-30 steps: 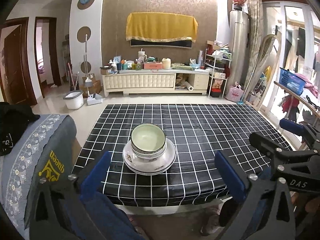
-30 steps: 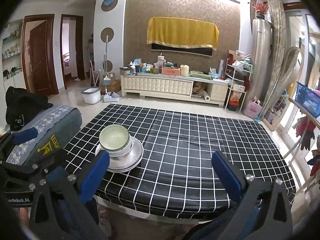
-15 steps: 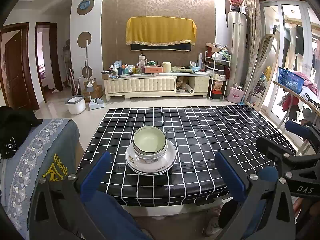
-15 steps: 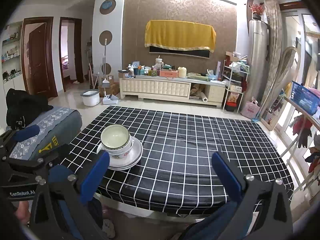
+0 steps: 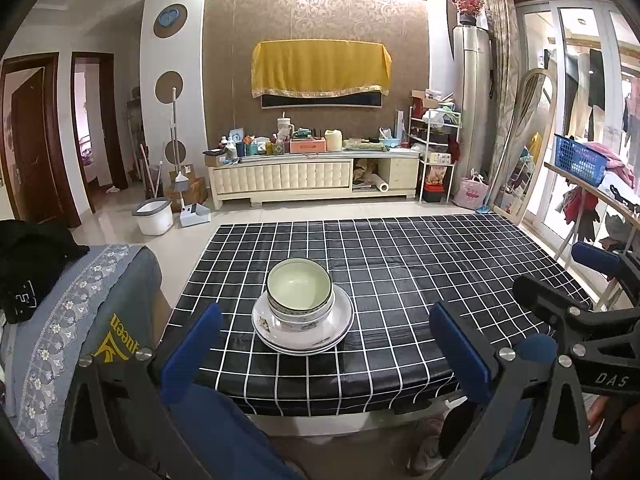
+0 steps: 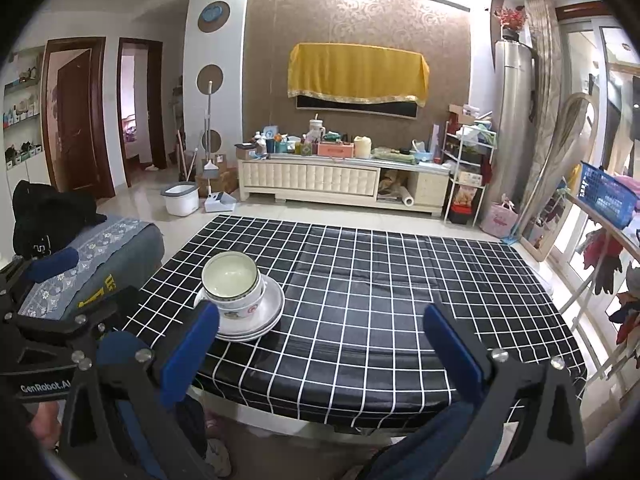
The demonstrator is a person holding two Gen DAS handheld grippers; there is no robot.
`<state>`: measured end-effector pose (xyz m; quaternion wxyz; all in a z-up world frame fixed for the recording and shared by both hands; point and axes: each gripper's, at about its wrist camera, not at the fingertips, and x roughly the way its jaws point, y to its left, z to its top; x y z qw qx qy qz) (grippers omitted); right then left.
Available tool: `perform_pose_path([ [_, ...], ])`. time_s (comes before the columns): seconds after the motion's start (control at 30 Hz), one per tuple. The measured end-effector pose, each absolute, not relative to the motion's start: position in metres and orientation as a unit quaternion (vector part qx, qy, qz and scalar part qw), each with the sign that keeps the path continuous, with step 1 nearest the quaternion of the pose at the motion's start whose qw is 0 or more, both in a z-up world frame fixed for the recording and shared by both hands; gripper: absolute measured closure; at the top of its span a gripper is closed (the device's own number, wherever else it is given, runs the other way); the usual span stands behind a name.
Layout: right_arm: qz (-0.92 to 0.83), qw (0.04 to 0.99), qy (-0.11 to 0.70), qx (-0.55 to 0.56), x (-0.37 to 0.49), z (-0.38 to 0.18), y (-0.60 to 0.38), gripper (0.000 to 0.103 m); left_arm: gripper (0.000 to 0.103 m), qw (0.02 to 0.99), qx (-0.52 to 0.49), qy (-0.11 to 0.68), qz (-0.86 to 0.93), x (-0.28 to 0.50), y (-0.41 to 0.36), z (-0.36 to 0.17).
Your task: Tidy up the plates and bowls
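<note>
Left gripper (image 5: 324, 354): jaws wide apart, holding nothing, hovering off the near edge of the table (image 5: 460, 264); the person's blue-clad leg shows below it.
Stack: bowls (image 5: 300, 294) nested on plates (image 5: 303, 326), upright, on the left half of the checked cloth, near its front edge.
Bearing from left: the stack sits straight ahead, centred between the 2 blue pads, apart from them.
Bearing from right: the same bowls (image 6: 234, 282) lie ahead and to the left, just beyond the left pad.
Right gripper (image 6: 320, 354): jaws equally wide, holding nothing, level with the other and aimed at bare cloth.
Axis: the stack is round, so no long axis matters.
Nearer tool: left, by my judgement.
</note>
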<state>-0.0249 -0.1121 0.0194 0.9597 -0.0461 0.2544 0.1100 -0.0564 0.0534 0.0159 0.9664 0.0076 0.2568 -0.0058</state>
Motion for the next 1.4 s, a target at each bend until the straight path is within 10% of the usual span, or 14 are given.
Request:
perform_pose_path([
  [1.4,0.101,0.961,0.251,-0.052,-0.036,0.022,-0.111,0.0,0.0,0.967,0.008,0.253,-0.005,-0.068,0.045,0.016],
])
